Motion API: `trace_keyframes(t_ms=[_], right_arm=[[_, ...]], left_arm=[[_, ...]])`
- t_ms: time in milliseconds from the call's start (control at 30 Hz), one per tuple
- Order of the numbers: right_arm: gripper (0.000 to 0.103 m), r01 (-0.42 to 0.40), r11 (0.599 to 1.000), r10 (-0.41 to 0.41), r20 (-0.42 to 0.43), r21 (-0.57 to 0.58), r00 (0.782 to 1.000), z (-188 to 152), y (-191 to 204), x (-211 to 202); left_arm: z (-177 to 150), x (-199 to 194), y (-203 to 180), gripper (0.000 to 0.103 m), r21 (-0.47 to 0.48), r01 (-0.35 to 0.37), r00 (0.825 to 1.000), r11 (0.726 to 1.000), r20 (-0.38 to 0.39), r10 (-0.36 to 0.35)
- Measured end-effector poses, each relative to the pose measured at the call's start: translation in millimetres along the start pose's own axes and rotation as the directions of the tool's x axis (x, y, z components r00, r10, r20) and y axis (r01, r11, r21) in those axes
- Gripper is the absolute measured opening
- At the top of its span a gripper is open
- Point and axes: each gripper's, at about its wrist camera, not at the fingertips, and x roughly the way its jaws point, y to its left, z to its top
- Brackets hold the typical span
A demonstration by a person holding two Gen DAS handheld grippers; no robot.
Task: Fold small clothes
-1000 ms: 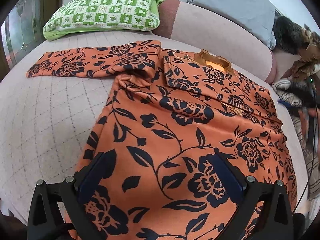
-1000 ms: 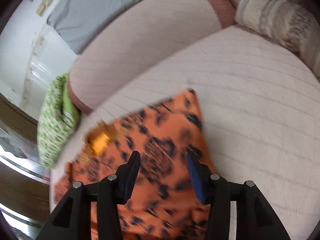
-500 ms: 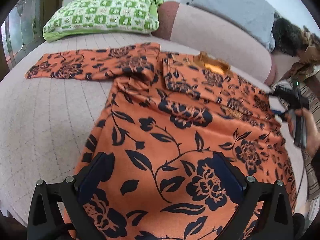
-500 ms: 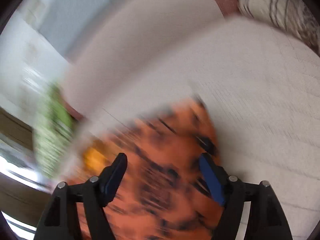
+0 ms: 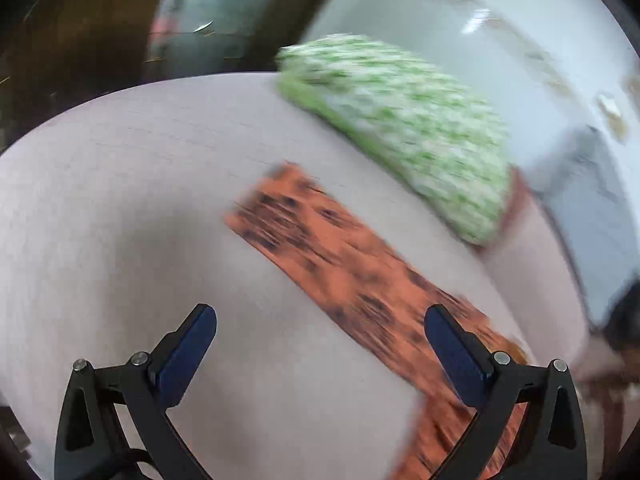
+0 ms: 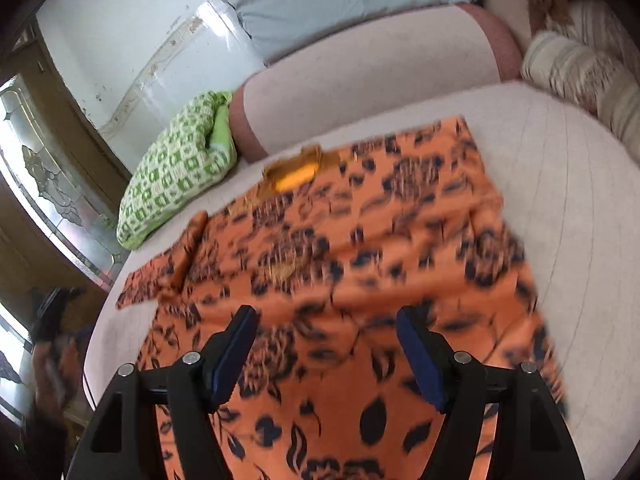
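A: Checking garment (image 6: 360, 248) orientation. Lies flat on pale bed cover (image 6: 580, 208), collar (image 6: 296, 168) toward bolster (image 6: 360, 80), hem toward cam. Long axis runs near-to-far.
B: Sleeve?
A: One sleeve (image 5: 340, 256) stretched out sideways toward green pillow (image 5: 400, 132), diagonal in left view, blurred.
B: Look?
A: Orange w/ dark floral print, yellow-ish inside collar, right side folded in.
B: Tongs?
A: Left gripper (image 5: 320, 332) wide, nothing gripped. Right gripper (image 6: 326, 338) has just been opening, jaws apart above fabric, nothing betw. them.
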Motion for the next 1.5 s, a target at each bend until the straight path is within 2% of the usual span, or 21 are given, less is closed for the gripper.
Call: trace_keyframes(t_ms=[100, 167, 200, 333, 367, 400, 433, 467, 667, 700, 733, 767, 867, 967, 1100, 1167, 1200, 1300, 1400, 1433, 1500], right_arm=[[0.075, -0.004, 1.000, 0.004, -0.014, -0.020, 1.000, -8, 1, 8], [0.075, -0.008, 0.999, 0.008, -0.004, -0.036, 1.000, -3, 2, 8], [0.075, -0.012, 0.999, 0.012, 0.003, -0.046, 1.000, -3, 3, 7], [0.075, -0.009, 0.997, 0.010, 0.005, -0.071, 1.000, -4, 4, 11], [0.075, -0.014, 0.998, 0.014, 0.000, -0.063, 1.000, -5, 3, 12], [0.075, -0.024, 0.998, 0.024, -0.006, -0.052, 1.000, -6, 2, 13], [0.075, -0.029, 0.998, 0.029, -0.008, -0.048, 1.000, -5, 1, 13], [0.075, -0.027, 0.998, 0.026, -0.007, -0.048, 1.000, -5, 0, 14], [0.075, -0.043, 0.999, 0.043, -0.013, -0.020, 0.999, -7, -5, 15], [0.075, -0.048, 0.999, 0.048, -0.013, -0.017, 0.999, -7, -5, 15], [0.075, -0.048, 0.999, 0.047, -0.014, -0.019, 0.999, -8, -5, 14], [0.075, -0.047, 0.999, 0.046, -0.014, -0.021, 0.999, -8, -4, 15], [0.075, -0.052, 0.998, 0.051, -0.003, -0.019, 0.999, -7, -4, 13], [0.075, -0.057, 0.998, 0.057, 0.012, -0.014, 0.998, -6, -4, 9], [0.075, -0.066, 0.998, 0.066, 0.022, -0.001, 0.998, -5, -6, 6], [0.075, -0.073, 0.997, 0.073, 0.035, 0.002, 0.997, -4, -7, 2], [0.075, -0.080, 0.997, 0.079, 0.045, 0.005, 0.996, -3, -8, 0], [0.075, -0.090, 0.996, 0.088, 0.065, 0.020, 0.994, 0, -12, -7], [0.075, -0.100, 0.994, 0.096, 0.087, 0.036, 0.992, 2, -17, -14], [0.075, -0.103, 0.994, 0.099, 0.095, 0.042, 0.991, 3, -18, -16], [0.075, -0.114, 0.992, 0.107, 0.108, 0.062, 0.988, 5, -22, -20]], left_arm=[[30, 39, 20, 0.096, -0.045, -0.080, 0.995, 0.996, -0.061, 0.077], [35, 55, 24, 0.088, -0.038, -0.106, 0.991, 0.994, -0.083, 0.102], [36, 64, 24, 0.087, -0.025, -0.128, 0.988, 0.992, -0.093, 0.125], [34, 73, 14, 0.087, 0.017, -0.181, 0.982, 0.983, -0.051, 0.182], [33, 74, 12, 0.083, 0.023, -0.196, 0.980, 0.980, -0.041, 0.197], [33, 76, 9, 0.074, 0.035, -0.227, 0.973, 0.973, -0.032, 0.228], [32, 78, 7, 0.049, 0.051, -0.262, 0.964, 0.964, -0.025, 0.264], [33, 80, 5, 0.031, 0.061, -0.280, 0.959, 0.958, -0.023, 0.281], [39, 81, 8, 0.030, 0.031, -0.224, 0.972, 0.974, -0.060, 0.225], [40, 81, 9, 0.027, 0.031, -0.219, 0.973, 0.975, -0.065, 0.221], [41, 81, 10, 0.015, 0.028, -0.215, 0.974, 0.976, -0.071, 0.217], [41, 81, 13, 0.009, 0.022, -0.210, 0.974, 0.977, -0.078, 0.211], [43, 77, 18, 0.004, -0.005, -0.184, 0.980, 0.983, -0.080, 0.183], [47, 62, 4, 0.004, 0.035, -0.166, 0.985, 0.985, -0.034, 0.168], [53, 23, -49, 0.003, 0.149, -0.150, 0.987, 0.977, 0.085, 0.139], [46, -5, -94, 0.003, 0.254, -0.123, 0.984, 0.959, 0.159, 0.084], [37, -21, -122, 0.003, 0.315, -0.087, 0.982, 0.945, 0.186, 0.029], [-5, -66, -200, 0.003, 0.475, 0.028, 0.965, 0.879, 0.218, -0.149], [-57, -100, -270, 0.003, 0.593, 0.156, 0.929, 0.790, 0.184, -0.322], [-80, -109, -296, 0.003, 0.626, 0.217, 0.913, 0.749, 0.142, -0.382], [-114, -115, -332, 0.004, 0.665, 0.298, 0.891, 0.685, 0.064, -0.450]])
